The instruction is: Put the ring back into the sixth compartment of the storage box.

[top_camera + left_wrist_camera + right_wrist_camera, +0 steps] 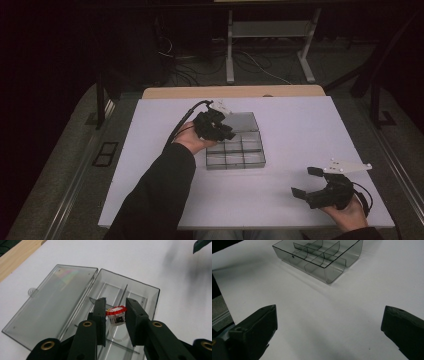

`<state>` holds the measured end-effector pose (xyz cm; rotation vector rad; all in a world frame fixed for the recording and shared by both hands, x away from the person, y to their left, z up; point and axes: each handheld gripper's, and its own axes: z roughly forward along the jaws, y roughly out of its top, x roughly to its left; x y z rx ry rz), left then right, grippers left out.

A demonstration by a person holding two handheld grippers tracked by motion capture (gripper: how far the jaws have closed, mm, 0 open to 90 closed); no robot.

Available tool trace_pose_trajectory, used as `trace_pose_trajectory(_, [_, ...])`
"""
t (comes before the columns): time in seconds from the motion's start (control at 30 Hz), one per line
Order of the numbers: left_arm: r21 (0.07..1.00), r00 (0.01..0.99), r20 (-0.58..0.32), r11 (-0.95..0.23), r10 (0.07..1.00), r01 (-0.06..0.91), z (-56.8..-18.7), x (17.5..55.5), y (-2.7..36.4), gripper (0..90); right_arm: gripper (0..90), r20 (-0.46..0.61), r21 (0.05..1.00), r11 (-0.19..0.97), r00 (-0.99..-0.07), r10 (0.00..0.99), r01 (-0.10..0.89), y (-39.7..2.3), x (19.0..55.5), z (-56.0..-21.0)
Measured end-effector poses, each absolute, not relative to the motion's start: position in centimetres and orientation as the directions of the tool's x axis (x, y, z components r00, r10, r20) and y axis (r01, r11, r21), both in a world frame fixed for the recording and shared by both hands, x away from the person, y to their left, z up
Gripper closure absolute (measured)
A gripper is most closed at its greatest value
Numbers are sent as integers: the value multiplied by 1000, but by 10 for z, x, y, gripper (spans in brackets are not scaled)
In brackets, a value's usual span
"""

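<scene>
Smoky clear plastic box point(235, 146), lid flipped open, sits mid-table in the high view; left gripper point(220, 129) hovers right over its rear compartments, box directly beneath the jaws, while the right gripper point(310, 184) rests well off toward the near right corner, jaws spread wide, nothing between them. Left gripper view: jaws pinched narrow on a small toy ring point(116, 314) with a red-and-white frilled top, clear band hanging below the pads; divided box tray point(140, 293) lies just under and beyond the tips, open lid point(50, 307) off to the jaws' left. Right gripper view: both jaws far apart at the picture's lower corners, bare white table point(317, 322) between them, box point(322, 258) well ahead of the tips. Risks, as I judge them: grip is only on the ring's top edge, so it could twist or slip out before reaching a cell; letting go off-centre could land it on a divider or the lid; lowering too far could shove the light box.
</scene>
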<state>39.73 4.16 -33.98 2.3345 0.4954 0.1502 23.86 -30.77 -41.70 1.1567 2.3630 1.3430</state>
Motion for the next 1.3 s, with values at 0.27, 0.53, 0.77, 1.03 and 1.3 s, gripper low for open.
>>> trace_pose_trajectory(0.27, [691,922,-32,-658,385,299,-340,405,28,705,2,204,795,286,-679,705,536,-308,238,-417])
trace_pose_trajectory(0.53, [697,919,-44,-647,392,309,-345,412,18,705,2,202,795,287,-679,705,534,-308,239,-417])
trace_pose_trajectory(0.77, [699,922,-45,-647,385,304,-352,415,8,705,2,203,796,285,-680,705,534,-309,239,-417])
trace_pose_trajectory(1.03, [698,924,-49,-649,380,304,-361,418,-1,704,2,201,797,285,-680,705,532,-309,239,-417])
trace_pose_trajectory(1.3, [697,917,-79,-637,391,331,-373,421,-9,704,2,204,797,285,-681,704,533,-308,240,-417])
